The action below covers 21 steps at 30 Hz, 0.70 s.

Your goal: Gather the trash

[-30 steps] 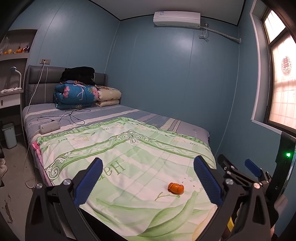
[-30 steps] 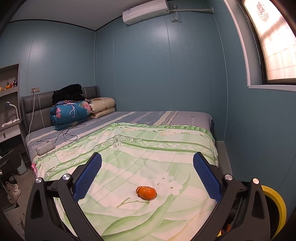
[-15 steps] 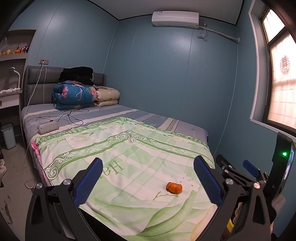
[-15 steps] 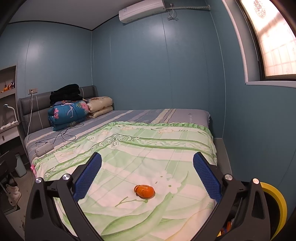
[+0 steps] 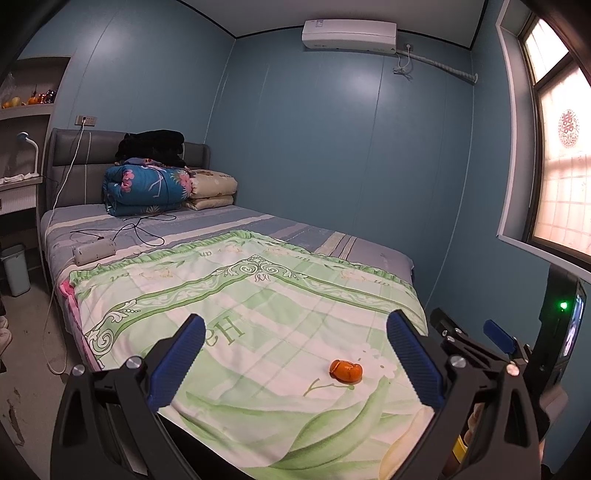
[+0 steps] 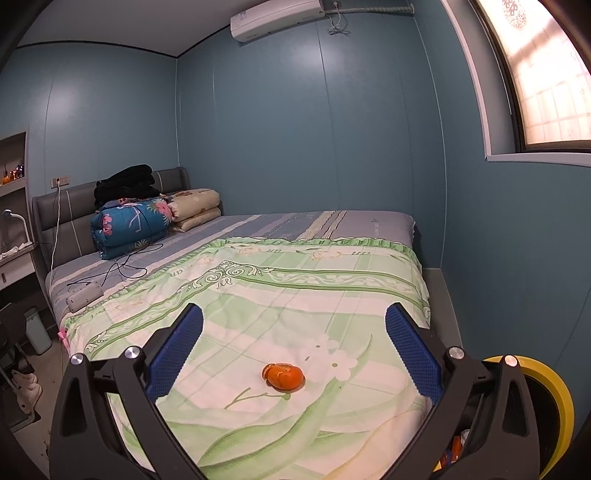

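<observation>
Right tool (image 6: pixel 293 341) wide open, empty; orange peel (image 6: pixel 283 376) dead ahead, centred between its fingers, on near part of green bedspread (image 6: pixel 295 291). Left tool (image 5: pixel 295 349) wide open, empty; peel off to its right. Peel long axis roughly left-right. Right tool judged nearer, better lined up.

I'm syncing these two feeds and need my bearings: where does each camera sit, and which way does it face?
Left wrist: on the left gripper, jaws open, facing along the bed toward the headboard; the orange peel lies ahead to the right, and the right gripper shows at the right edge.
Right wrist: on the right gripper, jaws open, aimed at the peel between its fingers; a yellow-rimmed bin sits at lower right.
Shared: the peel, the green floral sheet, the folded quilts and the air conditioner.
</observation>
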Each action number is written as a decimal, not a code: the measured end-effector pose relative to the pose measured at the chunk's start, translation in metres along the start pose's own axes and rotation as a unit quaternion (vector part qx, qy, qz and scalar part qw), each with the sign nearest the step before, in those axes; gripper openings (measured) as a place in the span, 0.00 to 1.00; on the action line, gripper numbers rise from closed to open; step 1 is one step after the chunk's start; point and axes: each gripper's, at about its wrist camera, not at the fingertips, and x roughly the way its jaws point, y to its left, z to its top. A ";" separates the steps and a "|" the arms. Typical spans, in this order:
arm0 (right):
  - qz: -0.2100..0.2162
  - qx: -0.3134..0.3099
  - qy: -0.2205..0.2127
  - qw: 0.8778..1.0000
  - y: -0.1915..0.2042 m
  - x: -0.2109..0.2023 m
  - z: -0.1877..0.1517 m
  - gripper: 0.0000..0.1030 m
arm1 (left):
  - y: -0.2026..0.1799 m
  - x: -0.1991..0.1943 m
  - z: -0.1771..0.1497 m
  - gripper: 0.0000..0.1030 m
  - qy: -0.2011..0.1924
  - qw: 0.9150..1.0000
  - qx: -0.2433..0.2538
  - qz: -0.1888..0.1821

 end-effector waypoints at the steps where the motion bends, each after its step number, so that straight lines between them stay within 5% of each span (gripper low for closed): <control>1: 0.000 0.000 0.001 1.000 0.000 0.000 0.000 0.92 | 0.000 0.000 0.000 0.92 0.000 1.000 0.000 -0.001; 21: -0.001 0.006 0.010 1.000 -0.005 0.005 -0.002 0.92 | -0.002 0.004 -0.002 0.92 0.005 1.000 0.002 -0.001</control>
